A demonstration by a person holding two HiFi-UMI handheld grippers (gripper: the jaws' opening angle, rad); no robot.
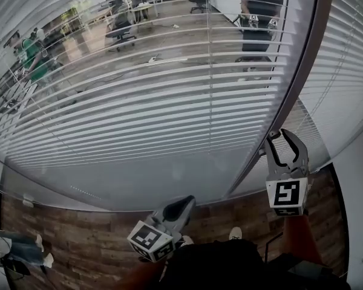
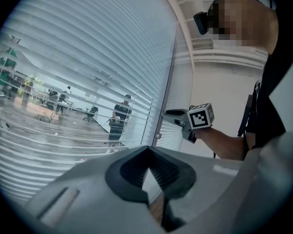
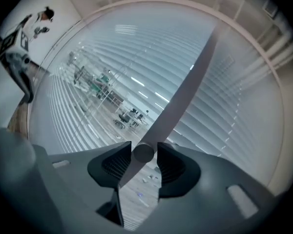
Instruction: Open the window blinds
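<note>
Where the right gripper (image 1: pixel 282 136) stands: raised level against the window post (image 1: pixel 293 83), jaws wide, one pad on each side of the round knob (image 3: pixel 143 152) and seemingly just clear of it.
Why there: the knob looks like the slat control, so straddling it would let the jaws pinch and twist it; that is my reading, not something seen.
Left gripper (image 1: pixel 184 204): lower and nearer the body, jaws together with nothing between them; probably parked, since one knob needs only one tool.
Left blind panel (image 1: pixel 139 101): behind glass to the left of the post, slats turned flat enough that the office beyond shows through.
Right blind panel (image 1: pixel 351 59): to the right of the post, whiter, with little showing through.
Task state: the left panel looks open to the view; I cannot tell whether the knob has more turn to give.
Count: two grippers, one knob, one post, two blind panels.
Below: wood floor (image 1: pixel 78 240) running up to the window.
</note>
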